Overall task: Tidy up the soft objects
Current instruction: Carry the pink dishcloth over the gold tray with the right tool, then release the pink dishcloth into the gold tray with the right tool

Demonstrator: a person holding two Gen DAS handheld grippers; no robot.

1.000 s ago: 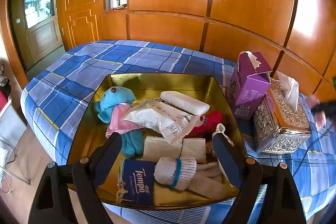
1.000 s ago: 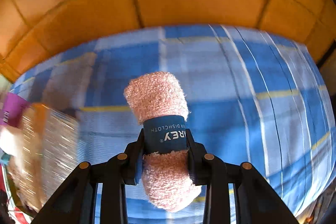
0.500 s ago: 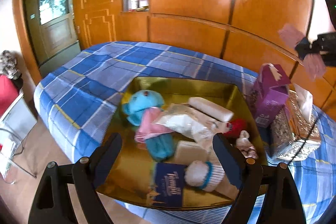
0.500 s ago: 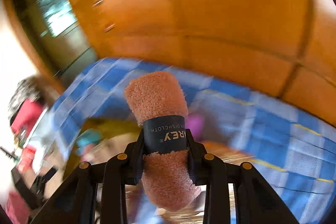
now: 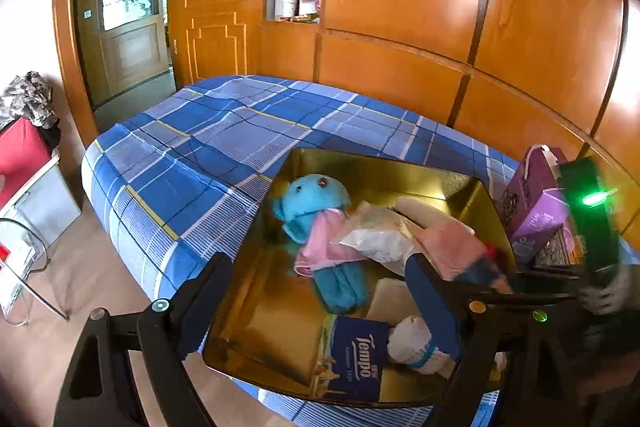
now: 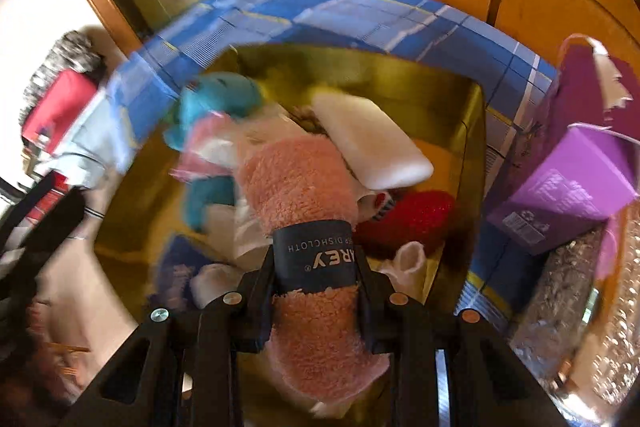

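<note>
My right tool [image 6: 316, 267] is clamped on the dark paper band of a rolled pink dishcloth [image 6: 300, 187], fluffy and springy, and holds it above the gold tin [image 6: 476, 131]. To do this well, I would lower it until the roll rests on the pile, then let go, aiming for the gap beside the white foam block [image 6: 372, 143] so nothing slides out. My left tool [image 5: 316, 291] hangs wide open and empty near the tin's front edge. Further in lie a plush blue toy [image 5: 316, 203], a crinkly plastic packet [image 5: 380, 239] and a glossy tissue pack [image 5: 356, 359]. Beyond stretches the blue plaid bed [image 5: 224, 135].
</note>
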